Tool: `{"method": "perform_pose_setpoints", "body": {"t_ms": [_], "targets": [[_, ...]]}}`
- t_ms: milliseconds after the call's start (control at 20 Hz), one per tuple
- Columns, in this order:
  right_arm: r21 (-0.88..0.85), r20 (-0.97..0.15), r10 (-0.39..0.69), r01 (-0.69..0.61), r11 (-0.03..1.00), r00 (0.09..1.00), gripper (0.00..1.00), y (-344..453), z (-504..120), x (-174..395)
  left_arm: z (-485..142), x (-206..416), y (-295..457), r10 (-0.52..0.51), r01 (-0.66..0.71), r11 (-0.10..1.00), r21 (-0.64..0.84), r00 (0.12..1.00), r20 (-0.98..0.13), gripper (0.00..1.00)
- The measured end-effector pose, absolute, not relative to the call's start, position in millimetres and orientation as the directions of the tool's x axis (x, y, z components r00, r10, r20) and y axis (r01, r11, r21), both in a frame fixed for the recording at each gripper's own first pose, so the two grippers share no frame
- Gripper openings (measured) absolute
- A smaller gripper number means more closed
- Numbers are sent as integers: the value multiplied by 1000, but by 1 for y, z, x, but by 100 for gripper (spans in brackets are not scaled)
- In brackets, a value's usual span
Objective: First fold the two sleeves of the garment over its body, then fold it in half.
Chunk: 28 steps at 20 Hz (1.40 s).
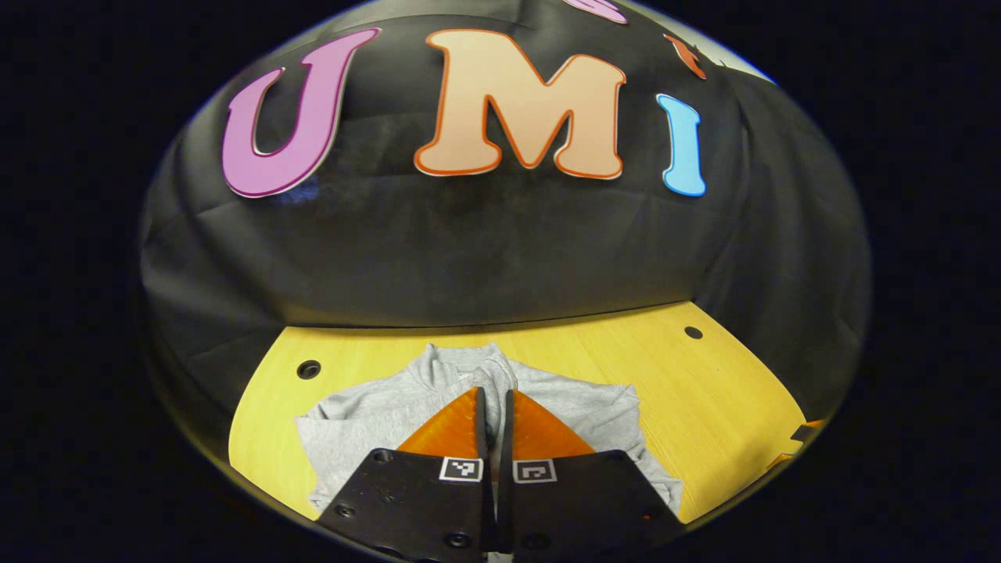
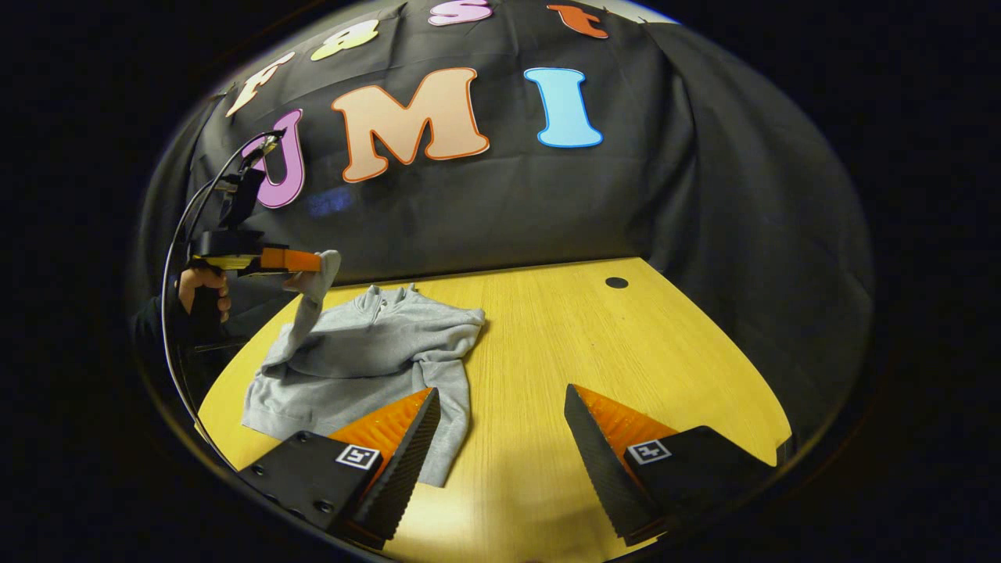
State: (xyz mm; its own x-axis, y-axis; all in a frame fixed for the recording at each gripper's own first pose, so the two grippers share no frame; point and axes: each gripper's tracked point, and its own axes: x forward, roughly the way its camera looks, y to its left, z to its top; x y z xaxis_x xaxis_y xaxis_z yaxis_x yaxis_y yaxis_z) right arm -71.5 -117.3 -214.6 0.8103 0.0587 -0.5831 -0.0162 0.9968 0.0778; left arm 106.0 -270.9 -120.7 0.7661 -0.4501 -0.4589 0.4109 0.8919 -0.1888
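Now: left hand-held gripper pinching sleeve | sweatshirt on table

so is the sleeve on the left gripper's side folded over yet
Not yet: the left gripper holds that sleeve lifted above the sweatshirt, jaws shut on its cuff.

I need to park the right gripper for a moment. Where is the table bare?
Bare yellow wooden table lies right of the grey hooded sweatshirt, out to the black cloth wall. The left side is crowded: the left gripper holds a sleeve up there.
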Motion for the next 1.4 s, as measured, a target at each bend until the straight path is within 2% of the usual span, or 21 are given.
{"method": "perform_pose_setpoints", "body": {"t_ms": [200, 350, 400, 500, 700, 800, 1050, 1150, 1400], "targets": [[92, -594, 49, 8, 996, 803, 99, -129, -219, -82, -138, 101, -306, -467, 432, 881, -190, 738, -487, 2], [101, -602, 48, 17, 995, 797, 99, -134, -223, -90, -156, 97, -331, -480, 462, 869, -175, 708, -518, 0], [105, -605, 51, 16, 994, 795, 96, -136, -224, -93, -162, 96, -336, -475, 468, 870, -159, 703, -530, 0], [110, -608, 52, 19, 994, 792, 98, -139, -226, -97, -172, 94, -345, -471, 473, 869, -147, 696, -543, 0], [136, -619, 60, 32, 990, 783, 98, -142, -230, -102, -186, 91, -362, -485, 485, 859, -163, 671, -561, 5], [153, -621, 77, 25, 988, 780, 99, -136, -232, -100, -180, 88, -374, -532, 516, 834, -197, 654, -538, 14], [177, -613, 141, -39, 983, 778, 99, -110, -232, -89, -134, 85, -356, -569, 556, 815, -163, 715, -407, 100], [192, -609, 171, -65, 979, 775, 99, -96, -231, -82, -117, 79, -333, -569, 554, 819, -150, 746, -347, 99], [234, -605, 244, -123, 964, 758, 99, -59, -237, -67, -118, 62, -247, -480, 449, 877, -170, 804, -351, 96]]}}
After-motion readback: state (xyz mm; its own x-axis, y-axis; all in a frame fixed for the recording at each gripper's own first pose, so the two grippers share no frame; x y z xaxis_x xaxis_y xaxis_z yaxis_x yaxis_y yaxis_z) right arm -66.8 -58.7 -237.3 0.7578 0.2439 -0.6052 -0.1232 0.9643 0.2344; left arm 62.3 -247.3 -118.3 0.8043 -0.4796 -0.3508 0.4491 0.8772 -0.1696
